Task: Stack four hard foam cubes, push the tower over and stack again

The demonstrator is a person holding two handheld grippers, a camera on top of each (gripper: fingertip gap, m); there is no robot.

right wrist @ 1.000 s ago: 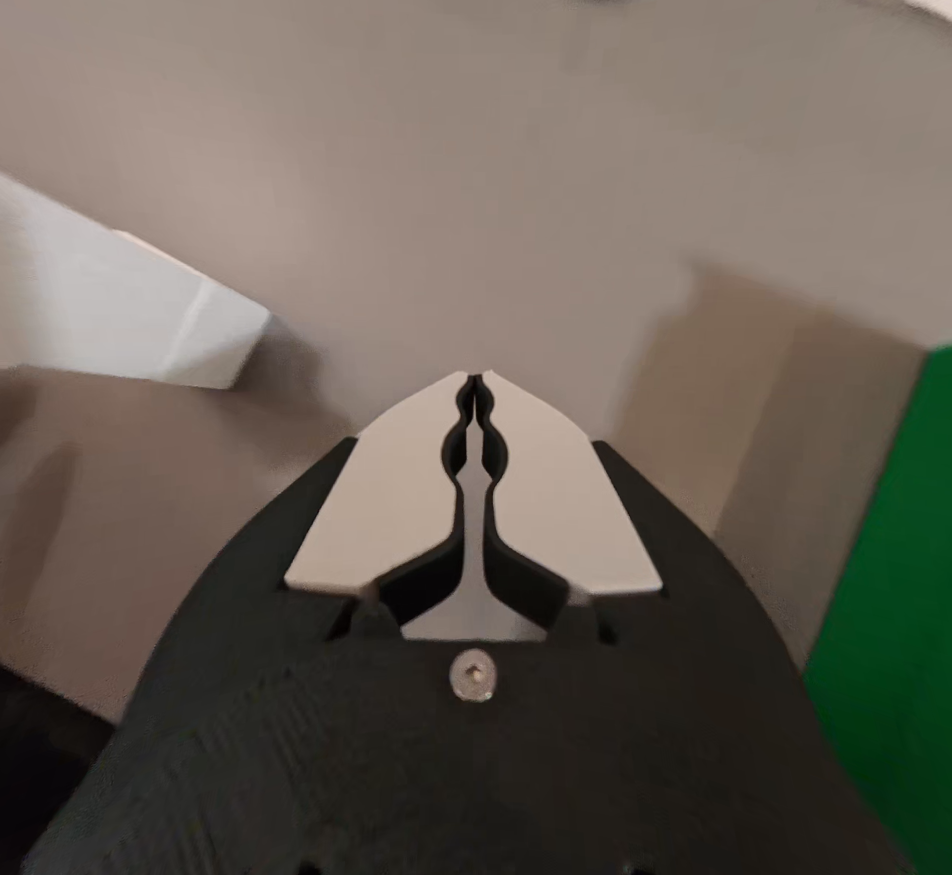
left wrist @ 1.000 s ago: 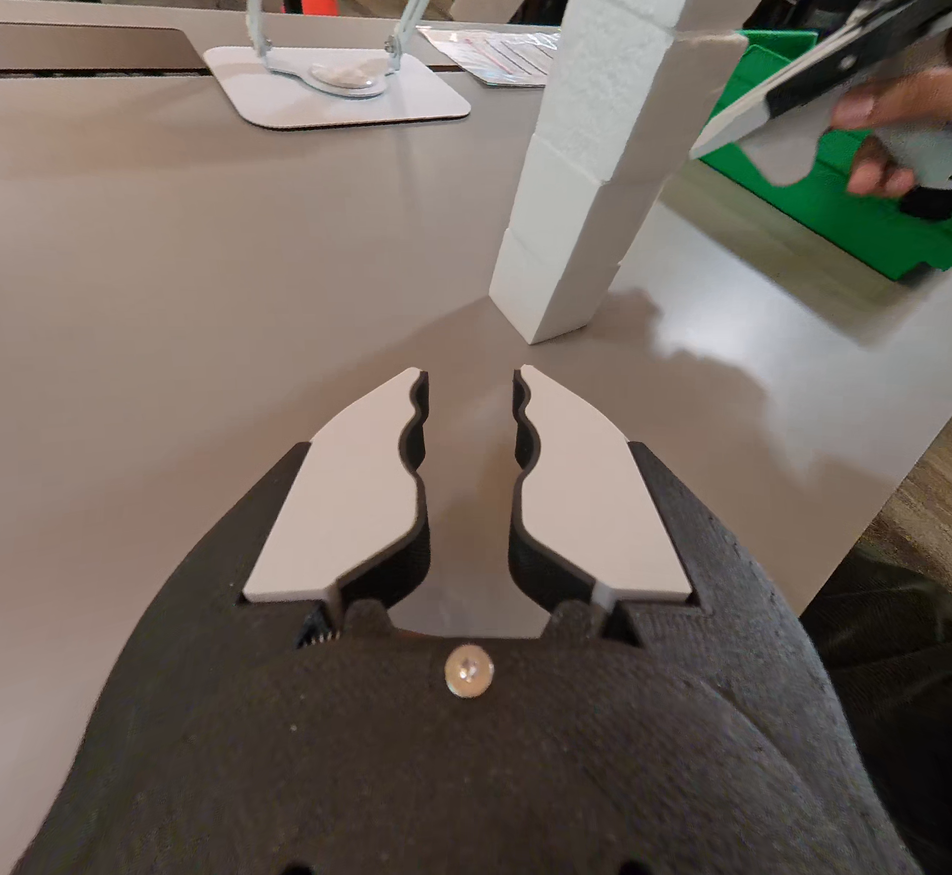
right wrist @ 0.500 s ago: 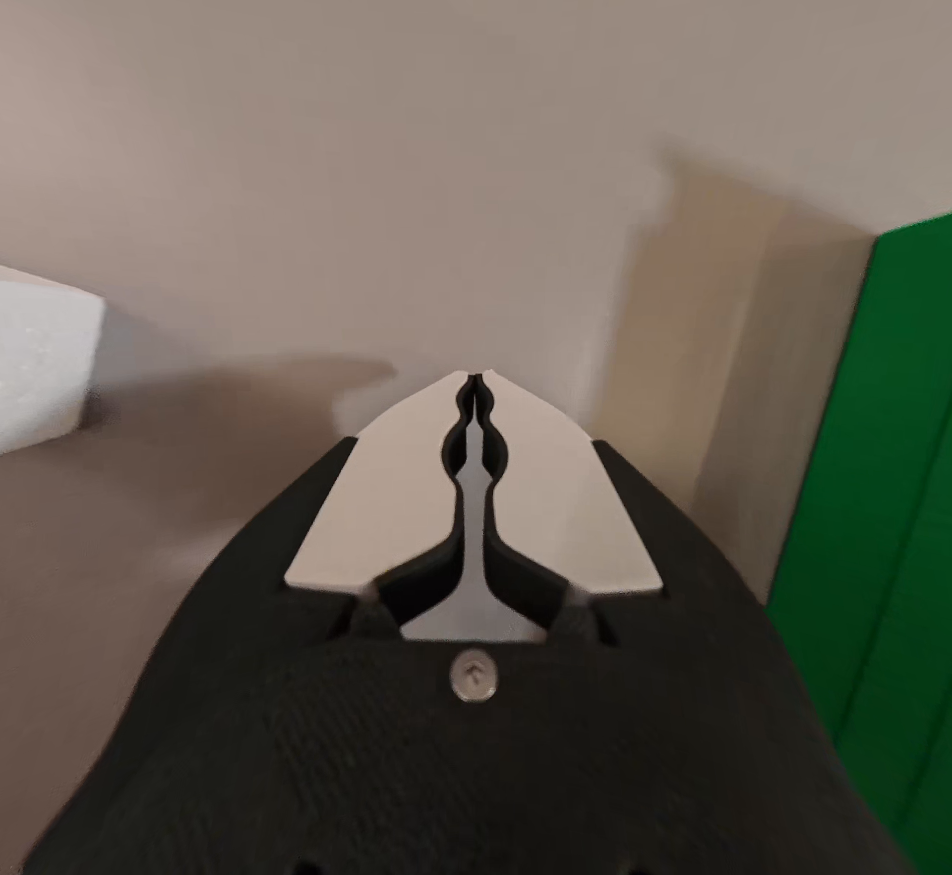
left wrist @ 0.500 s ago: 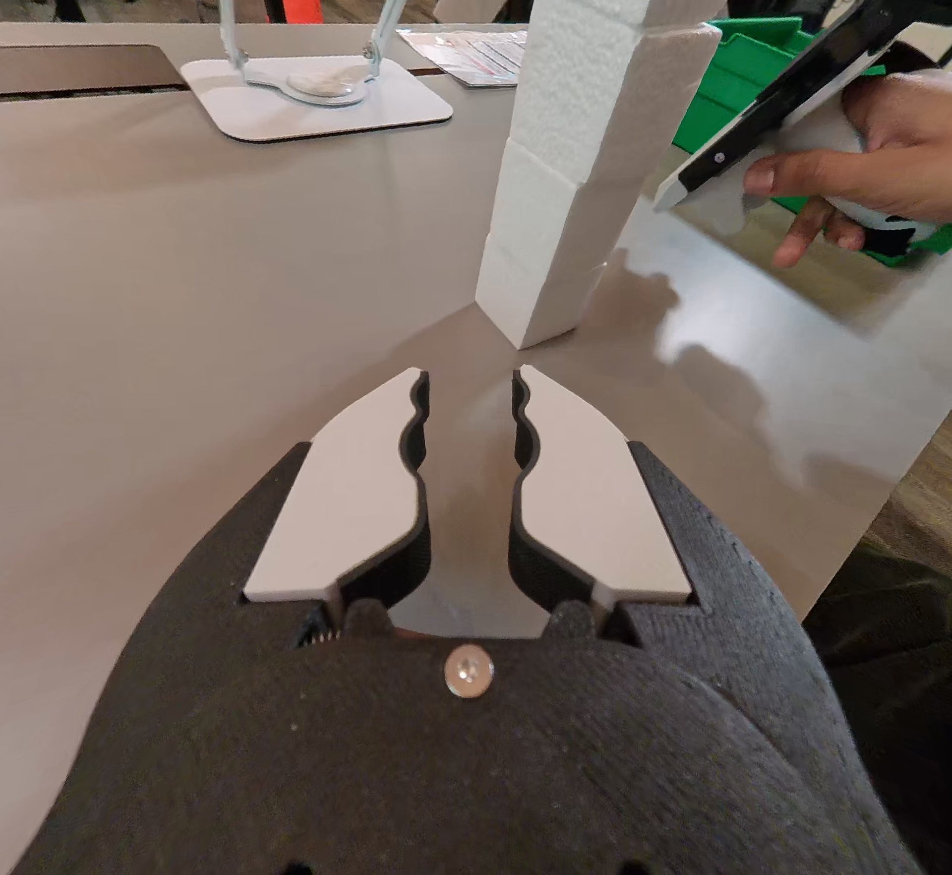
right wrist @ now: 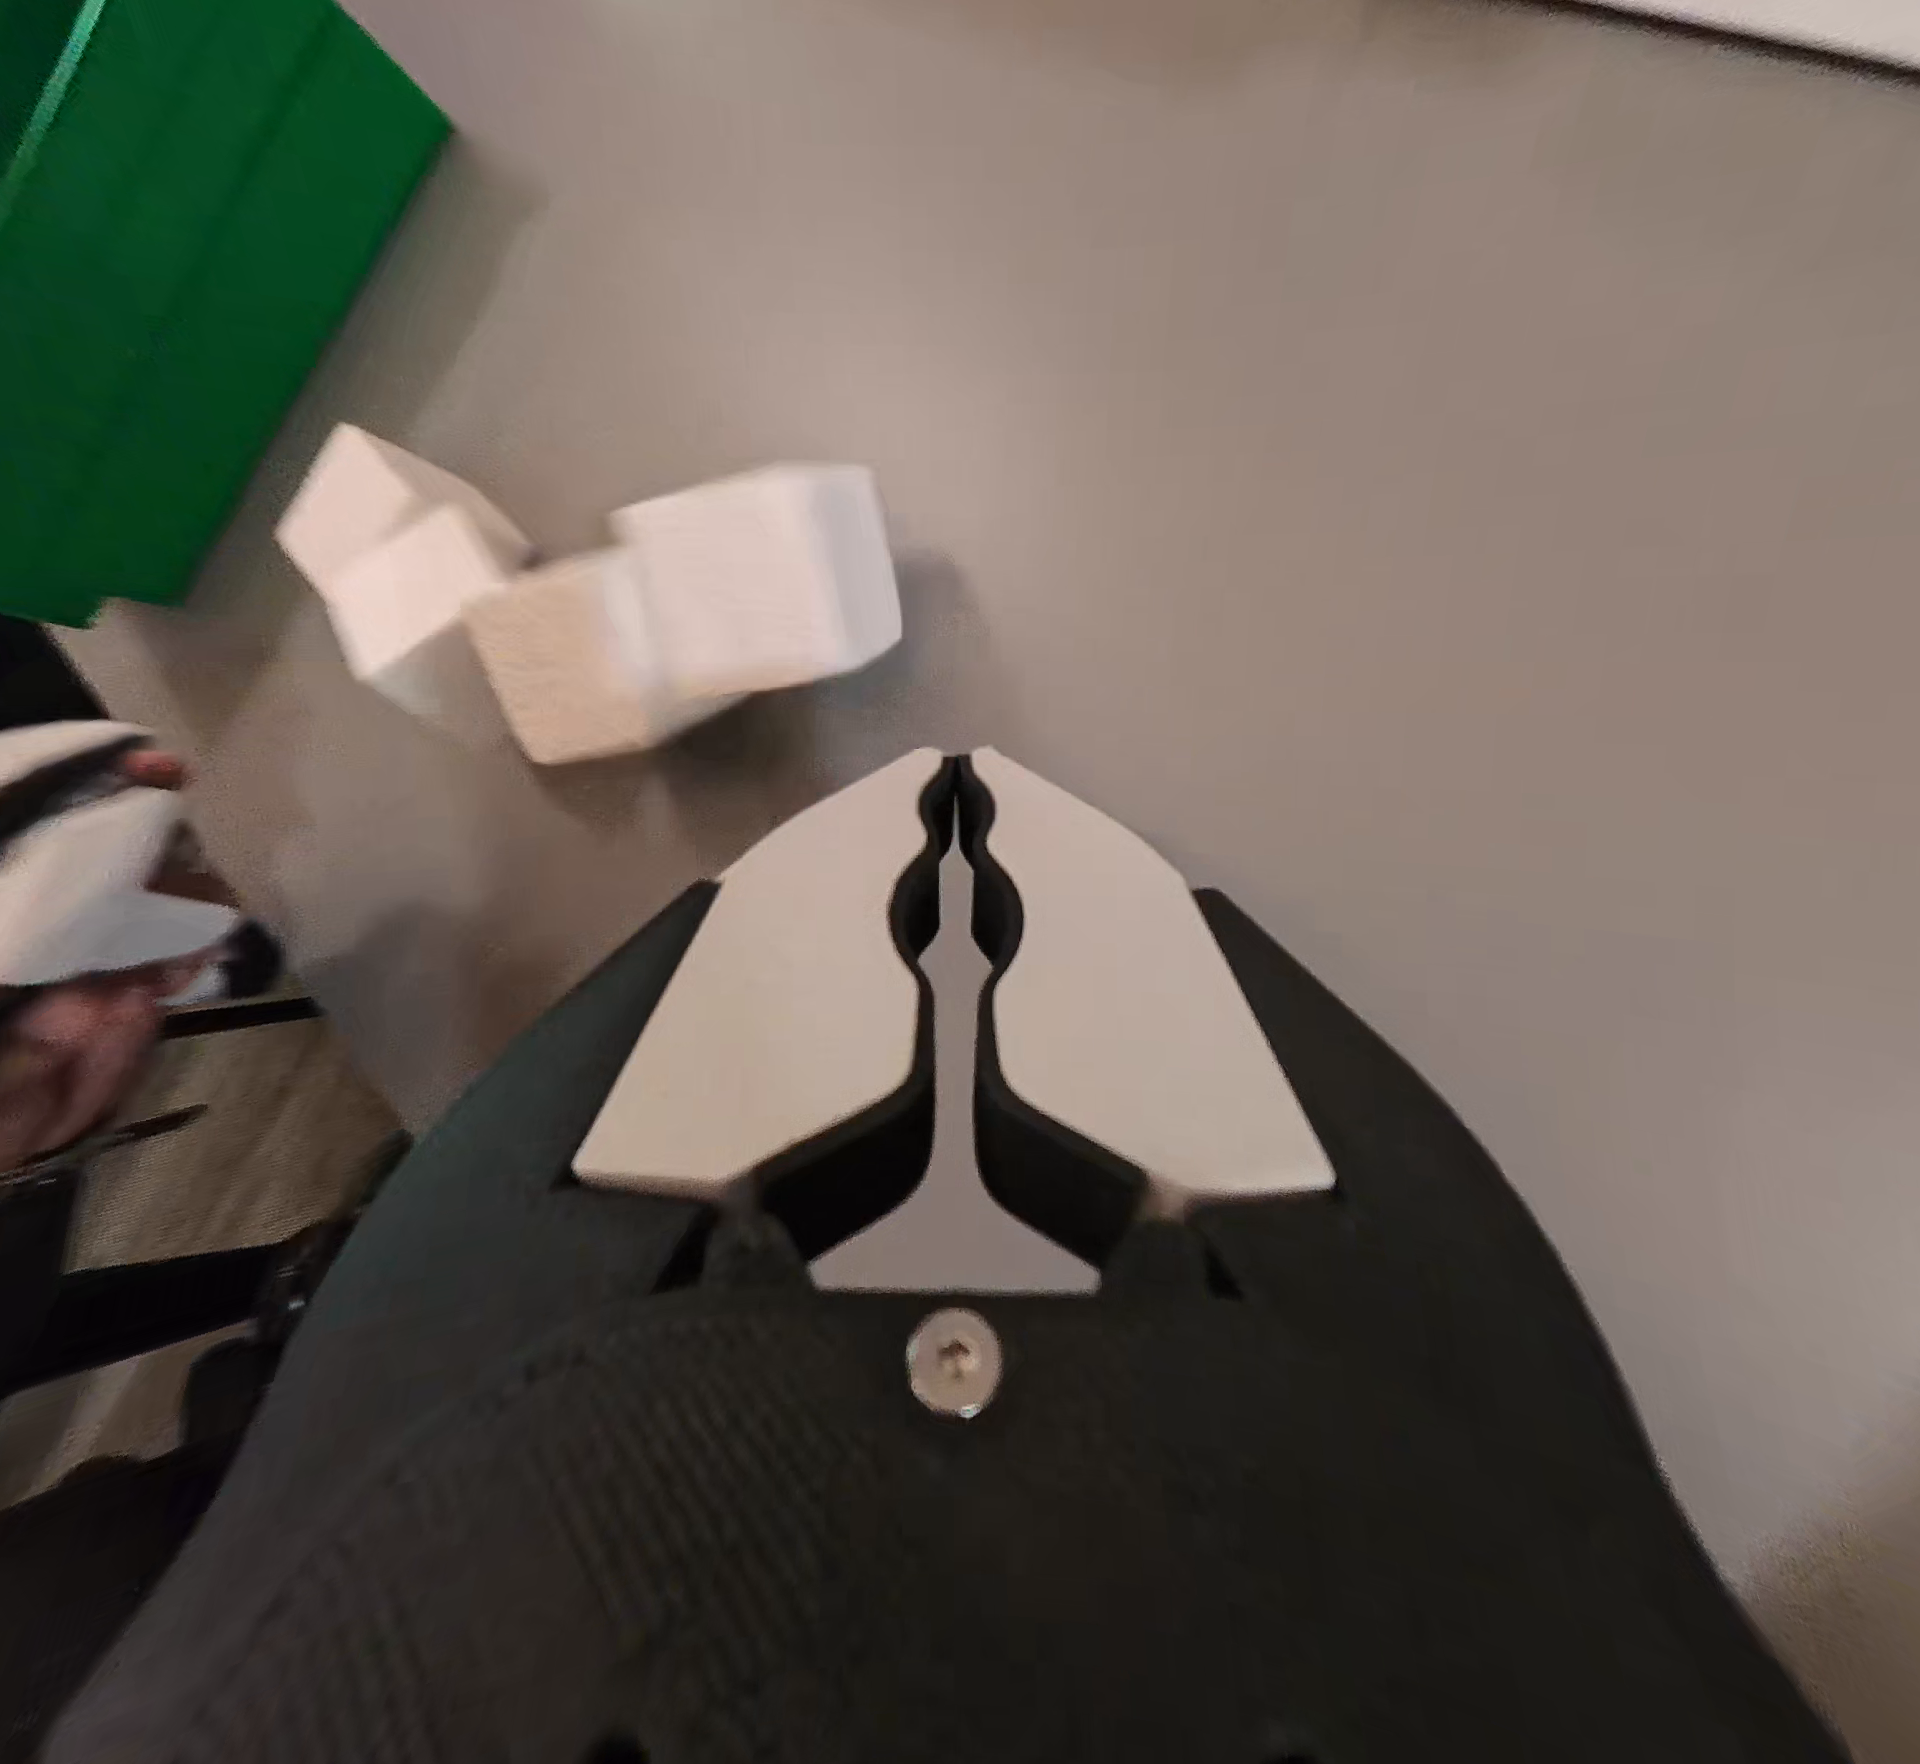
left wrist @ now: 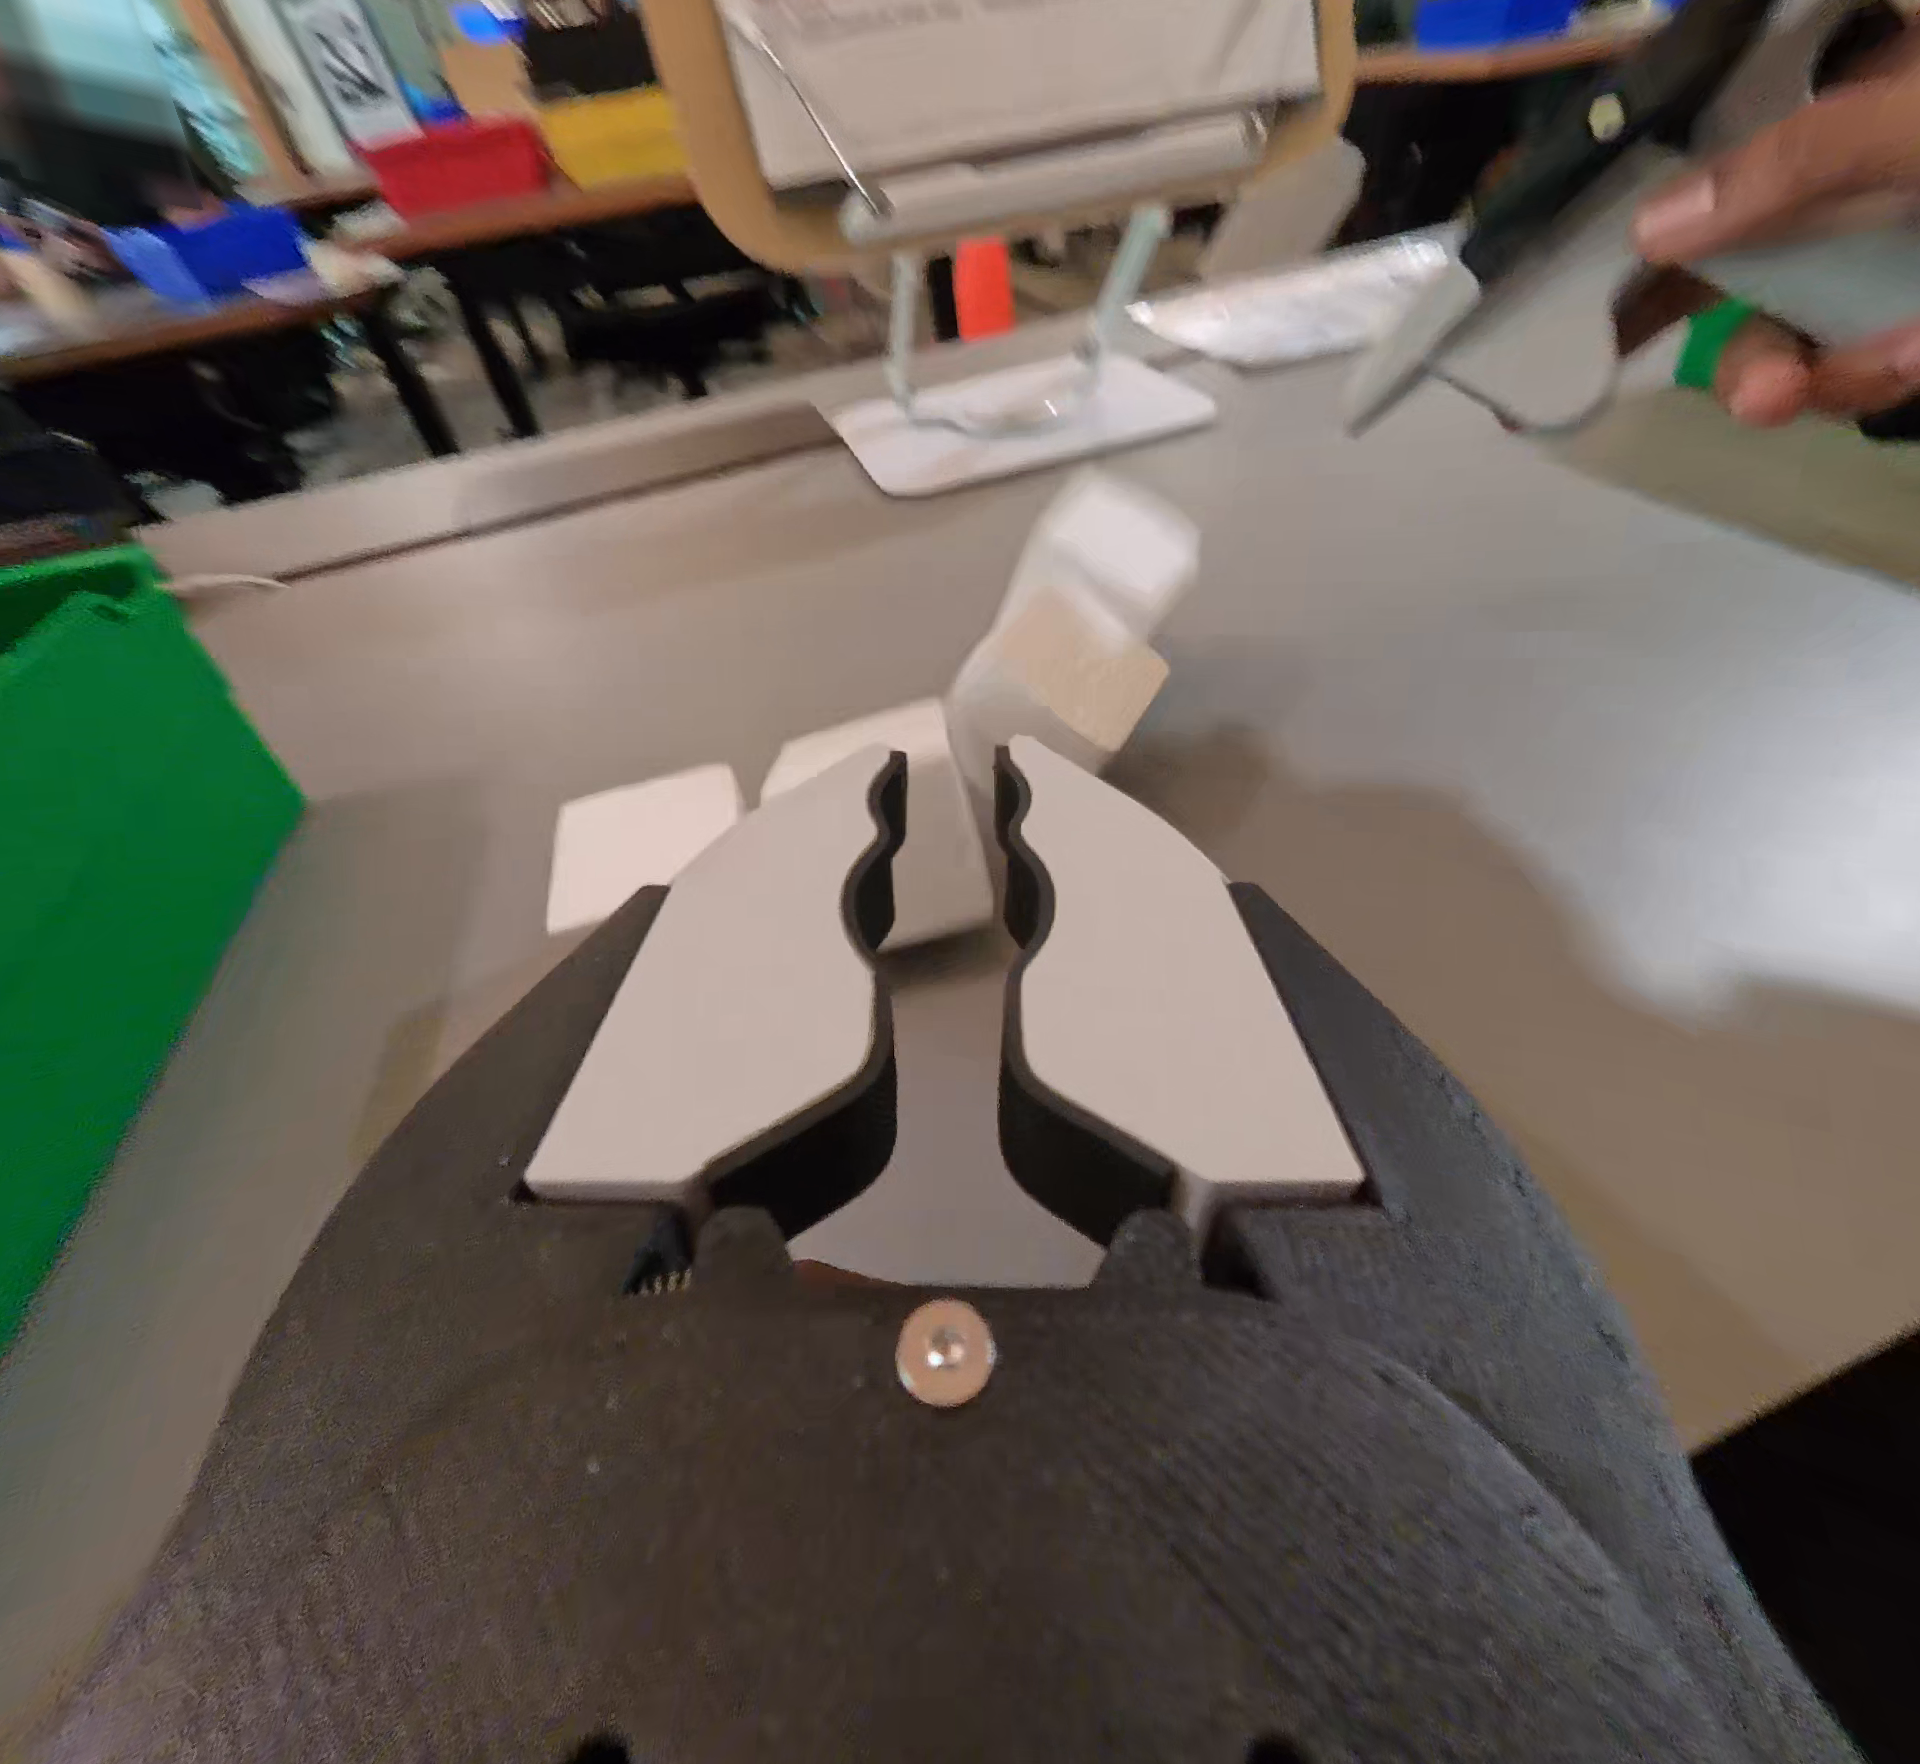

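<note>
Several white foam cubes [left wrist: 1070,634] lie tumbled on the grey table [left wrist: 1455,675], some blurred as if in motion. My left gripper [left wrist: 948,760] is open and empty, low over the table, with one cube [left wrist: 935,873] seen between its fingers and another [left wrist: 639,841] to its left. My right gripper [right wrist: 954,758] is shut and empty above the table, just right of the tumbled cubes [right wrist: 727,571]. It also shows at the upper right of the left wrist view [left wrist: 1382,395], held by a hand.
A green bin [left wrist: 104,841] stands at the left of the left wrist view and at the upper left of the right wrist view [right wrist: 177,260]. A stand with a white base [left wrist: 1029,426] holds a board at the table's back. The table edge [left wrist: 1766,1361] runs at the right. The grippers' ends are close to 20 centimetres from one another.
The upright stack of foam cubes has fallen into scattered cubes on the table. Both views have swung round, and the green bin now shows on the left.
</note>
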